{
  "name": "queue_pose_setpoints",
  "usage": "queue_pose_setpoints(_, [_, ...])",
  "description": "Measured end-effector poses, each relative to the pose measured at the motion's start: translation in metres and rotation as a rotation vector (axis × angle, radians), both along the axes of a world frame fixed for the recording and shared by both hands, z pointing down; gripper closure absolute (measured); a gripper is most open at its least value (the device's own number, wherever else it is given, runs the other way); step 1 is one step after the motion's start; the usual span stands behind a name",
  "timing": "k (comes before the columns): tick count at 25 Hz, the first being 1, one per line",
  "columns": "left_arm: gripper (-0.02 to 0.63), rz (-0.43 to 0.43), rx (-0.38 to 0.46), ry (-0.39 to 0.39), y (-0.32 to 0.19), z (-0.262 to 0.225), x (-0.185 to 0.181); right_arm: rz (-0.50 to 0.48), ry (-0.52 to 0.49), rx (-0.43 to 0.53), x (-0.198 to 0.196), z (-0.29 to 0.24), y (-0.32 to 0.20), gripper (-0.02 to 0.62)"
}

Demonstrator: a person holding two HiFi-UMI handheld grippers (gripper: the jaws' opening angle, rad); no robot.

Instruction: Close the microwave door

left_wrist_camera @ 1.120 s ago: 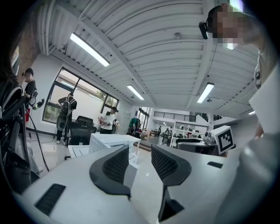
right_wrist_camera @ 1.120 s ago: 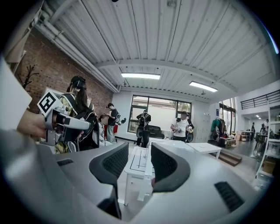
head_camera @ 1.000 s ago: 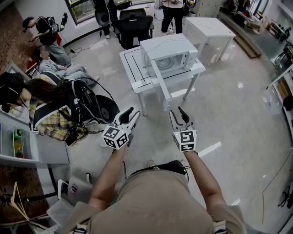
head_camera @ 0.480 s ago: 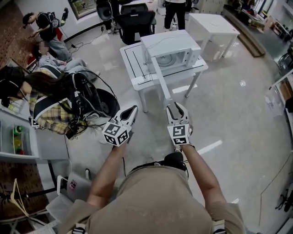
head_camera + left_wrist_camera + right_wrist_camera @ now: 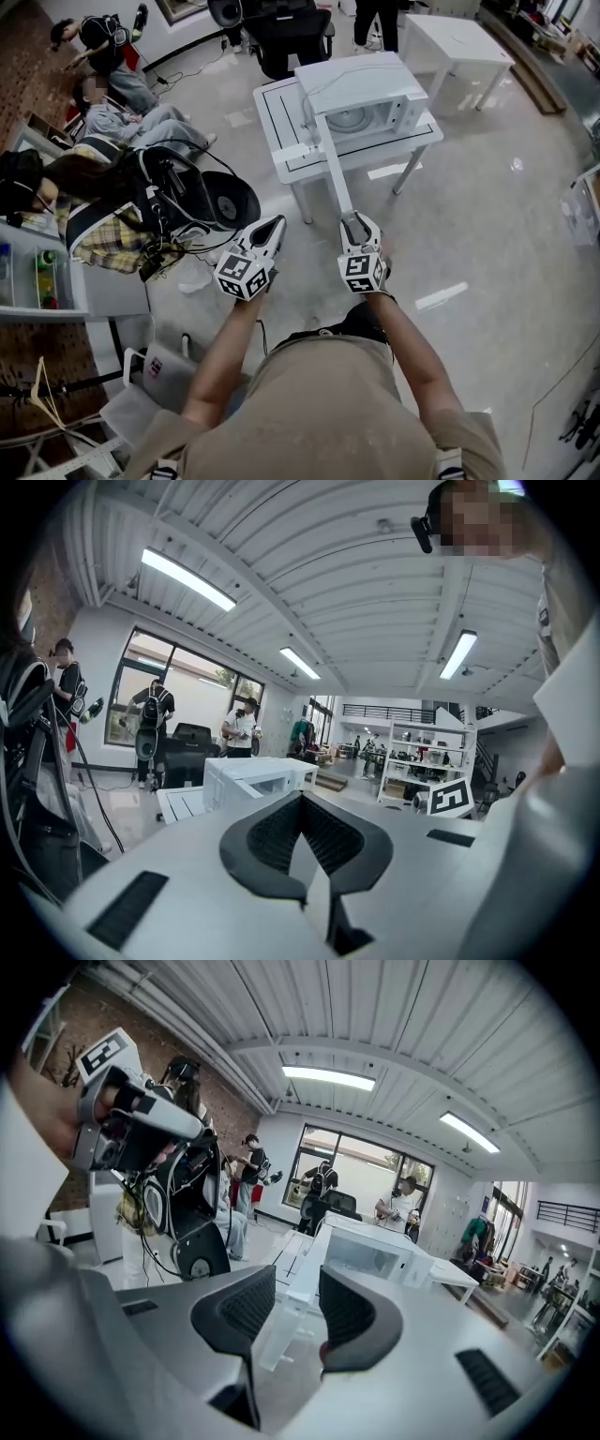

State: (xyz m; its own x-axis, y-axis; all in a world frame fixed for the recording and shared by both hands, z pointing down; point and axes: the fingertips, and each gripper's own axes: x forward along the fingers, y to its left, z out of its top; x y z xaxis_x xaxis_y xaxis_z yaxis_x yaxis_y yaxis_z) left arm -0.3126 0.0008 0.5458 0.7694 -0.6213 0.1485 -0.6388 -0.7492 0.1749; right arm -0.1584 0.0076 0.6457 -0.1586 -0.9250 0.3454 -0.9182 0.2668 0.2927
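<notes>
Nearest the camera, the person's bare forearms reached forward over the grey polished floor [image 5: 487, 244], each hand carrying a tool with a marker cube. The left tongs [image 5: 274, 226] were clenched, their dark ribbed pads pressed together with nothing between them, and they pointed out over open floor, apart from the door. The right tongs [image 5: 359, 225] were released, with a clear gap between the pads. In the right gripper view the free edge of the microwave door [image 5: 333, 169] showed within that gap. Whether a pad touched the door could not be told.

The door stood wide open. It swung out from the left front corner of the white microwave [image 5: 361, 89], past the front edge of the tabletop [image 5: 281, 127], and reached towards the right tongs. The microwave sat on the right part of the tabletop with its cavity and round turntable exposed. The left part was bare, marked with a black outline.

To the left on the floor lay a black backpack [image 5: 173, 197] with cables. Farther off stood a second white table [image 5: 459, 42] and a black chair [image 5: 295, 33], and people sat by the brick wall at the far left.
</notes>
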Motion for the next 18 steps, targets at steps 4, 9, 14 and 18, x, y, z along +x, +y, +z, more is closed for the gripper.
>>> queue_pose_setpoints(4, [0.603,-0.018,0.008,-0.009,-0.013,0.012,0.01,-0.009,0.021,-0.045,0.004,0.03,-0.019,0.448])
queue_pose_setpoints(9, [0.603,-0.029,-0.01,-0.019,-0.031,0.026,0.025,-0.017,0.07,-0.096,0.011,0.062,-0.042,0.448])
queue_pose_setpoints(14, [0.603,-0.026,-0.014,-0.012,-0.036,0.026,0.034,-0.011,0.048,-0.112,0.022,0.065,-0.044,0.448])
queue_pose_setpoints(18, [0.603,-0.035,-0.024,-0.005,-0.042,0.026,0.048,0.0,0.002,-0.13,0.041,0.066,-0.045,0.448])
